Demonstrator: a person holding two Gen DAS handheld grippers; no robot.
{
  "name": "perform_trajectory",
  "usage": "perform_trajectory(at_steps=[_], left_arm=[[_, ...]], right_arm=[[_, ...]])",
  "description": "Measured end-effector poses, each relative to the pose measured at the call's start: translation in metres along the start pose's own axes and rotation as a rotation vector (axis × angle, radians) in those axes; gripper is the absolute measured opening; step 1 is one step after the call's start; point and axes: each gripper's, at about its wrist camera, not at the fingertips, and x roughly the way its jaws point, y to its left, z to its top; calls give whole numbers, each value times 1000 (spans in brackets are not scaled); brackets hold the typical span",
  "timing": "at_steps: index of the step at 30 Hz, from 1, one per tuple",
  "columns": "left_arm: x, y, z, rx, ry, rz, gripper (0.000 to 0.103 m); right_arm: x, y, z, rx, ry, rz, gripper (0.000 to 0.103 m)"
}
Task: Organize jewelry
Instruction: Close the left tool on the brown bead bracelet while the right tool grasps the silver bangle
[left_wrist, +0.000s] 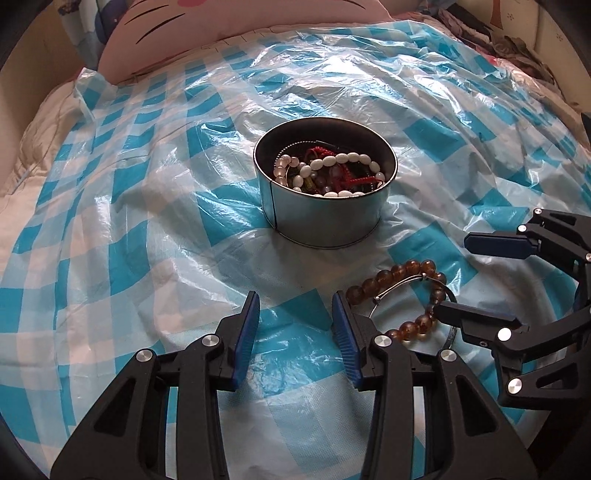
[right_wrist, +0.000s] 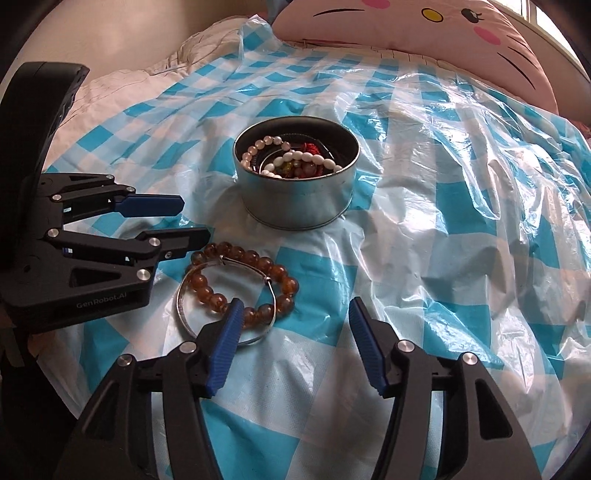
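- Left wrist view: the left gripper (left_wrist: 295, 306) pointed down at a blue-and-white checked plastic sheet (left_wrist: 129, 229) spread over bedding, its blue-padded jaws parted with only bare sheet between them.
- A round metal tin (left_wrist: 327, 218) stood upright ahead of those jaws, well clear of them, holding white bead strands (left_wrist: 347, 159), red cord and darker pieces tangled together; the single items deep in the tin were hard to tell apart.
- An amber bead bracelet (left_wrist: 406, 291) lay on the sheet just right of the left gripper's right finger, with a thin silver bangle (left_wrist: 402, 283) across it.
- The right gripper (left_wrist: 452, 275) reached in from the right edge, jaws apart, one finger lying in front of part of the bracelet; whether it touched the beads could not be told.
- A pink cat-face cushion (left_wrist: 229, 22) was cut off at the top edge.
- Right wrist view: the right gripper (right_wrist: 295, 306) had its jaws standing wide, gripping nothing; its left finger covered the near edge of the amber bead bracelet (right_wrist: 258, 264) and silver bangle (right_wrist: 183, 299).
- The left gripper (right_wrist: 195, 218) came in from the left, jaws parted, its lower fingertip just beside the bracelet.
- The metal tin (right_wrist: 299, 206) sat beyond the bracelet, apart from it; the cushion (right_wrist: 443, 33) lay behind the crinkled sheet (right_wrist: 443, 240).
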Motion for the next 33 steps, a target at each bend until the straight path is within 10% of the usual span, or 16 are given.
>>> perform_trajectory(at_steps=[26,33], left_arm=[[-2,-26,-3,135,-1,48,39],[-5,-50,-2,223,-33,49,32]], right_arm=[[-15,-27,-18,-90,51,-241,74],[-17,-33,-12,-12,-20,-42,60]])
